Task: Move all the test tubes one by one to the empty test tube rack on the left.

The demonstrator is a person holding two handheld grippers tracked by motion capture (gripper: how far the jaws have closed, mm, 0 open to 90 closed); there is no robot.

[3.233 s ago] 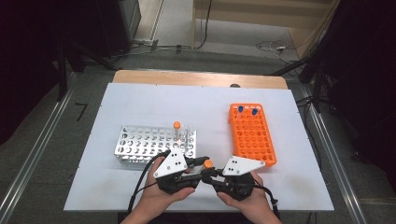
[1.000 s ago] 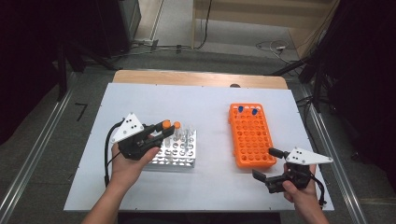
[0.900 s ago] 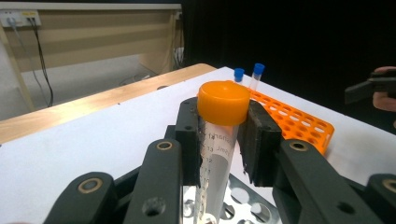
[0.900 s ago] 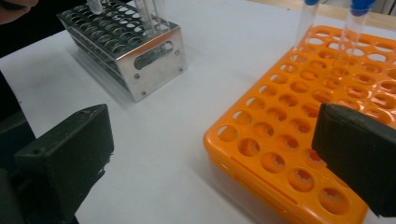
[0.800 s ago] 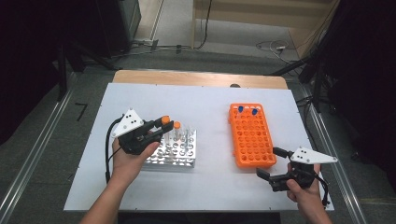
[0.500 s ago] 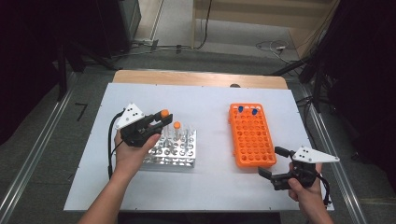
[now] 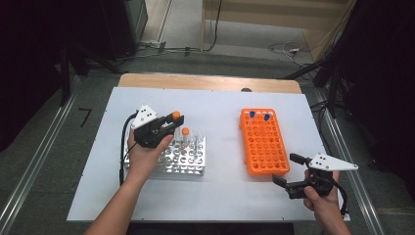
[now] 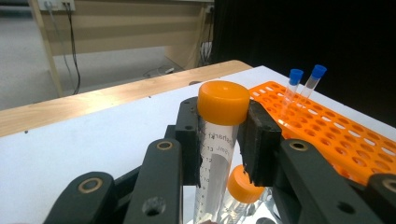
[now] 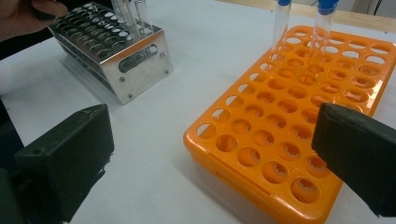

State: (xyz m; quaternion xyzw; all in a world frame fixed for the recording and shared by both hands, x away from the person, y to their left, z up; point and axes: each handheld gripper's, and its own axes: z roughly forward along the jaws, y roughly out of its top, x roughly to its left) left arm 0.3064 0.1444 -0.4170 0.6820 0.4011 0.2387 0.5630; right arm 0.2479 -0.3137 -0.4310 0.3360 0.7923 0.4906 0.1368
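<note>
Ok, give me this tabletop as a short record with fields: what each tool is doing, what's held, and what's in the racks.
left tool: shut on the orange-capped tube, over the metal rack
right tool: open, holding nothing, beside the orange rack
metal rack: one more orange-capped tube standing in it
orange rack: two blue-capped tubes at its far end
surface: white table

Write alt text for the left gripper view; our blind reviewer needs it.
The left tool clamps an orange-capped tube just under its cap. Below sits another orange cap; behind, an orange rack holds two blue-capped tubes.
</note>
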